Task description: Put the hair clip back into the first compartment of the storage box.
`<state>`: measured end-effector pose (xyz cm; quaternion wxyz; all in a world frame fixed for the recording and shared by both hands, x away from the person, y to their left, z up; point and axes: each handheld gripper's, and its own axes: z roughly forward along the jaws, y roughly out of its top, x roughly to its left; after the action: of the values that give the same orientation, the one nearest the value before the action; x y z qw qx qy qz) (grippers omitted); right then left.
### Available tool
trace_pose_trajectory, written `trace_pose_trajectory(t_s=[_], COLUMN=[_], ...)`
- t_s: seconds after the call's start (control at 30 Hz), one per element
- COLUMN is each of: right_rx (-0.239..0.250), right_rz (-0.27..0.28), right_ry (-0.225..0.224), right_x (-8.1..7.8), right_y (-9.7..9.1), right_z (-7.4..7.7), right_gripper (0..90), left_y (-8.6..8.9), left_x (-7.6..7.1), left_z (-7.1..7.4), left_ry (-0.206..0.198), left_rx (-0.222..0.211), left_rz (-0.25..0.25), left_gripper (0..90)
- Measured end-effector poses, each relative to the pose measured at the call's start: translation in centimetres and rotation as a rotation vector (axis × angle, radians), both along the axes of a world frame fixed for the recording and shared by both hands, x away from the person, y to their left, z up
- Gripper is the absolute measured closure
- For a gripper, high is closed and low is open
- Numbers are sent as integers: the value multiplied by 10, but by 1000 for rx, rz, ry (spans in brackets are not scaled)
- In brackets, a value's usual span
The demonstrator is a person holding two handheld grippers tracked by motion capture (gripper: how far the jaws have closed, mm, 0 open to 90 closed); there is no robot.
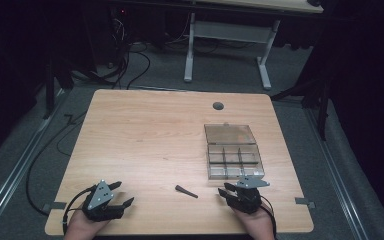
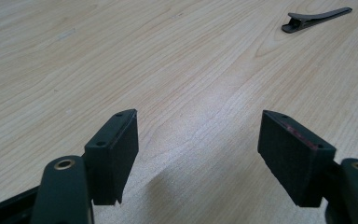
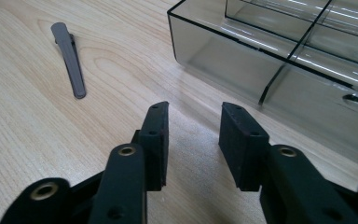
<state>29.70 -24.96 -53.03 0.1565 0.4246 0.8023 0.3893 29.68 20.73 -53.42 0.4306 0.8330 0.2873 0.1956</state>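
Observation:
A dark, slim hair clip (image 1: 186, 191) lies flat on the wooden table (image 1: 145, 135) near its front edge, between my two grippers. My left gripper (image 1: 122, 193) rests at the front left, its jaws spread wide with nothing in them. In the left gripper view that gripper (image 2: 198, 135) points along bare wood, and the clip (image 2: 314, 19) lies far off at upper right. My right gripper (image 1: 228, 190) sits just in front of a clear compartment box (image 1: 232, 160). Its own view shows it (image 3: 193, 126) open and empty, the clip (image 3: 70, 58) to the left, the box (image 3: 261, 60) close ahead.
The box's lid (image 1: 229, 134) lies open flat behind its compartments. A round cable hole (image 1: 218, 105) sits near the table's far edge. Beyond the table stand a white-legged desk (image 1: 227, 45) and loose cables (image 1: 125, 65) on the grey floor.

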Motion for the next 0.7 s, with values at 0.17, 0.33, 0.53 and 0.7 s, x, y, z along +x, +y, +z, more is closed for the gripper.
trace_pose_trajectory(t_s=[0.17, 0.33, 0.53, 0.7], right_rx=[3, 8, -29, -41], right_rz=[1, 38, 75, 96], right_ry=[7, 4, 26, 8], right_x=[0, -1, -2, -1], right_y=[0, 1, 13, 28], right_z=[0, 0, 3, 5], right_gripper=[609, 660, 631, 602], left_y=[0, 0, 0, 0], left_x=[0, 0, 0, 0], left_z=[0, 0, 0, 0], left_ry=[-1, 4, 2, 1], left_rx=[2, 2, 6, -1], left_rz=[-3, -2, -10, -12], left_gripper=[292, 293, 293, 293])
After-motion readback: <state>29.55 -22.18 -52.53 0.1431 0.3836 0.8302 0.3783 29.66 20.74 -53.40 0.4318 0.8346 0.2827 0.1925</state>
